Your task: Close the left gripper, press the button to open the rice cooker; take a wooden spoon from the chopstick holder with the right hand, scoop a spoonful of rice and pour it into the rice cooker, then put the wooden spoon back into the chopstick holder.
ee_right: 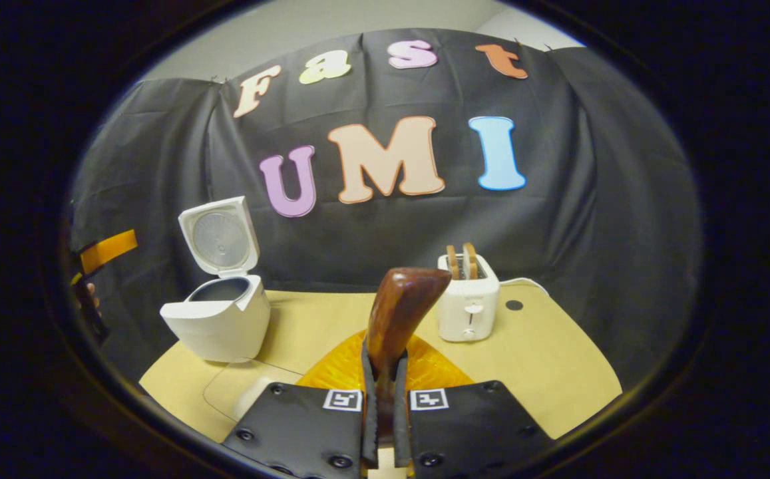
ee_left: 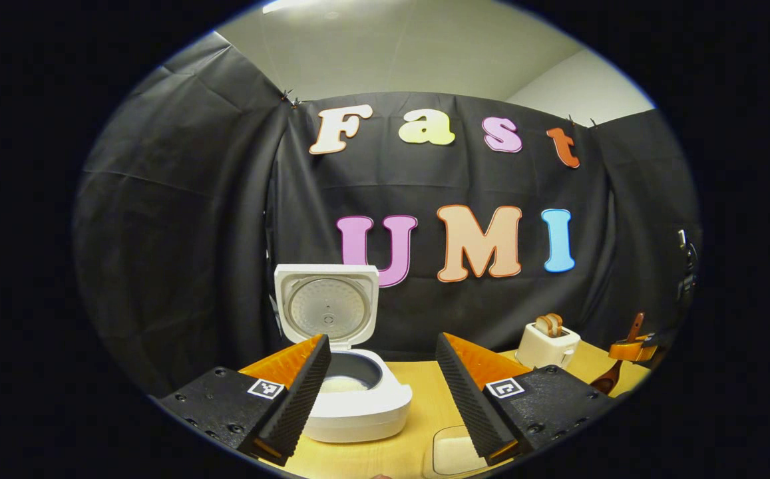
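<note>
The white rice cooker (ee_left: 358, 406) stands open on the wooden table, its lid (ee_left: 326, 309) tipped up and a little rice showing in the inner pot (ee_left: 345, 384). My left gripper (ee_left: 385, 399) hangs open just in front of it, with nothing between its fingers. In the right gripper view, my right gripper (ee_right: 385, 362) is shut on the brown wooden spoon (ee_right: 401, 309), whose handle end sticks up past the fingertips. The cooker (ee_right: 221, 322) lies to its left. From the left gripper view, the spoon (ee_left: 607, 379) hangs bowl down from the right gripper (ee_left: 631, 349) at far right.
A white toaster (ee_right: 469, 299) with two bread slices stands at the back of the table (ee_right: 544, 359). A clear container with rice (ee_left: 454, 454) sits near the front edge, below the left gripper. Black cloth walls close the booth.
</note>
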`<state>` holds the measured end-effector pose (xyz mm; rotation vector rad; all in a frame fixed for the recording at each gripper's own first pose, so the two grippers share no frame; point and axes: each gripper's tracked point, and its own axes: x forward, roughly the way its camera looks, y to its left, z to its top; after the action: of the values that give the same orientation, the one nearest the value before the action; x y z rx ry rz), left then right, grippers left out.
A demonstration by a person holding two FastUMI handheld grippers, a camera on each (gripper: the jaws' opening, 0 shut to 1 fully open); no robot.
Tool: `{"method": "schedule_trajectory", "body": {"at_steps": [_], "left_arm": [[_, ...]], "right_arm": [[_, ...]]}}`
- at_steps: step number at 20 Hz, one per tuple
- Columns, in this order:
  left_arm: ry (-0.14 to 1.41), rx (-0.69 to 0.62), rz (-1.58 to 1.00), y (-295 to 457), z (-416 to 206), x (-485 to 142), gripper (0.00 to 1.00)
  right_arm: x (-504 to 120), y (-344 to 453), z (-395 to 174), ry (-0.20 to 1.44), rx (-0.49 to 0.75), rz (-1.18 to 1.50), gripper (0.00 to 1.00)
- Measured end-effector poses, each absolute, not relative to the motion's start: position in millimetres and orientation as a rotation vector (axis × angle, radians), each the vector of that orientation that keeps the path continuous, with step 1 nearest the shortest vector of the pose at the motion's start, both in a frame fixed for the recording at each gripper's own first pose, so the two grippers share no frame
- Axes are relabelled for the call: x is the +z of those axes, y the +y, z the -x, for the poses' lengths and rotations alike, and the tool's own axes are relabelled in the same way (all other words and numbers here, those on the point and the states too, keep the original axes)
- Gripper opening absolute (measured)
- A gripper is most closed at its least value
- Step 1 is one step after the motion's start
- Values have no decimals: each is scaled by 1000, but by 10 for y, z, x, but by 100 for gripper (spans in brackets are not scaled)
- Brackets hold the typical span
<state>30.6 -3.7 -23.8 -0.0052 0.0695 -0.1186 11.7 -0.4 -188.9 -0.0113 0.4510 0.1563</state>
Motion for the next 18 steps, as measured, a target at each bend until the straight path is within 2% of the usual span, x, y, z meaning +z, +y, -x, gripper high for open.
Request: {"method": "schedule_trajectory", "body": {"at_steps": [2,10,13,15,18], "left_arm": [[72,-103,8,95,-301,-258,94],[91,-49,-1,650,-269,-336,93],[95,-34,-4,817,-257,-362,94],[98,-29,-3,915,-267,-388,94],[114,-27,0,1012,-262,-456,94]], "right_arm": [[-1897,258,-122,442,186,2,11],[-2340,1080,-39,489,275,15,13],[-2565,1177,-19,485,245,102,14],[-2728,1213,-18,484,219,152,10],[-2940,1225,-41,475,166,215,10]]}}
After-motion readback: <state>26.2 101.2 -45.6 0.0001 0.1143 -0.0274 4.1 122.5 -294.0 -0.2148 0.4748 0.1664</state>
